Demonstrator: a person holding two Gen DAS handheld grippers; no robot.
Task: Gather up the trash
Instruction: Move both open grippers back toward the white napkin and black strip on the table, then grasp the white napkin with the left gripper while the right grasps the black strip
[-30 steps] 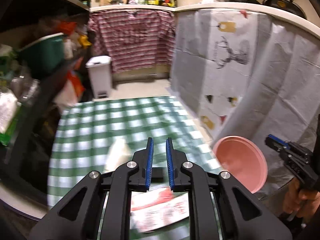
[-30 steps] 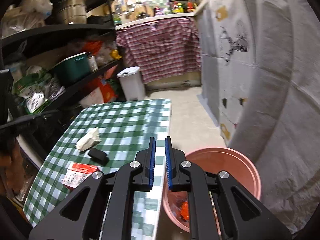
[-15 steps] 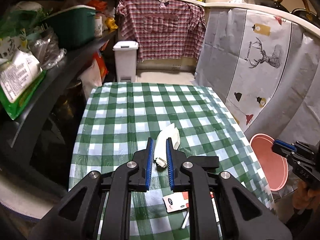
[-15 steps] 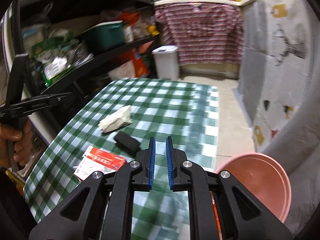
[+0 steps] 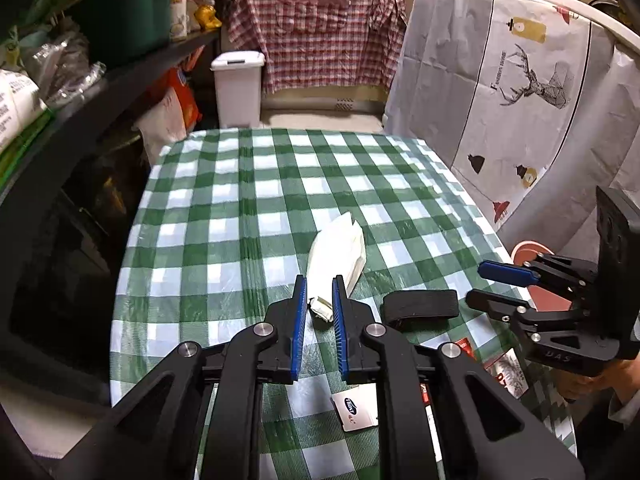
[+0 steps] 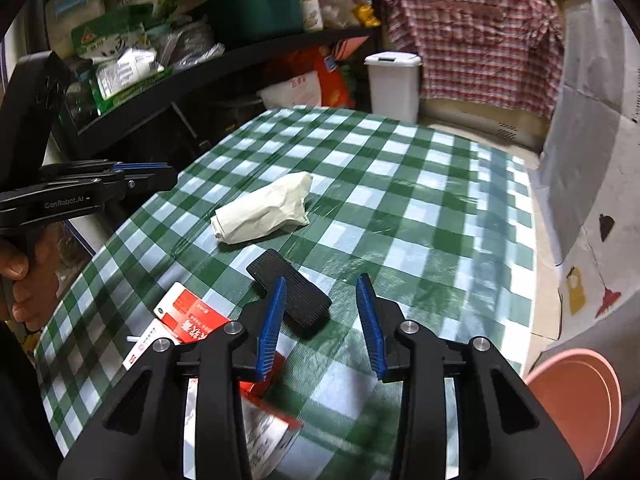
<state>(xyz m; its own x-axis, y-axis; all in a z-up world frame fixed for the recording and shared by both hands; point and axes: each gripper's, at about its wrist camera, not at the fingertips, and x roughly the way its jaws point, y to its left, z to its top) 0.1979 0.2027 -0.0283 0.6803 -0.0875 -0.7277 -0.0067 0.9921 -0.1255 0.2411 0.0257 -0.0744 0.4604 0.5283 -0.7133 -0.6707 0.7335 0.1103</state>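
Note:
A crumpled white tissue (image 5: 338, 254) (image 6: 266, 212) lies mid-table on the green checked cloth (image 5: 256, 184). A flat black pad (image 5: 420, 306) (image 6: 290, 294) lies near it, and a red and white wrapper (image 6: 188, 322) (image 5: 496, 368) lies at the near edge. My left gripper (image 5: 319, 304) is nearly shut and empty, its tips just short of the tissue's near end. My right gripper (image 6: 322, 312) is open and empty, hovering over the black pad; it also shows in the left wrist view (image 5: 496, 288).
A pink bin (image 6: 576, 396) (image 5: 536, 272) stands on the floor off the table's right edge. Dark shelves (image 6: 208, 68) full of bags and a green box run along the left. A white pedal bin (image 5: 238, 88) stands beyond the table. A papered wall (image 5: 520, 92) runs on the right.
My right gripper has swung from over the pink bin to over the table and opened its jaws above the black pad. My left gripper has moved up close to the tissue.

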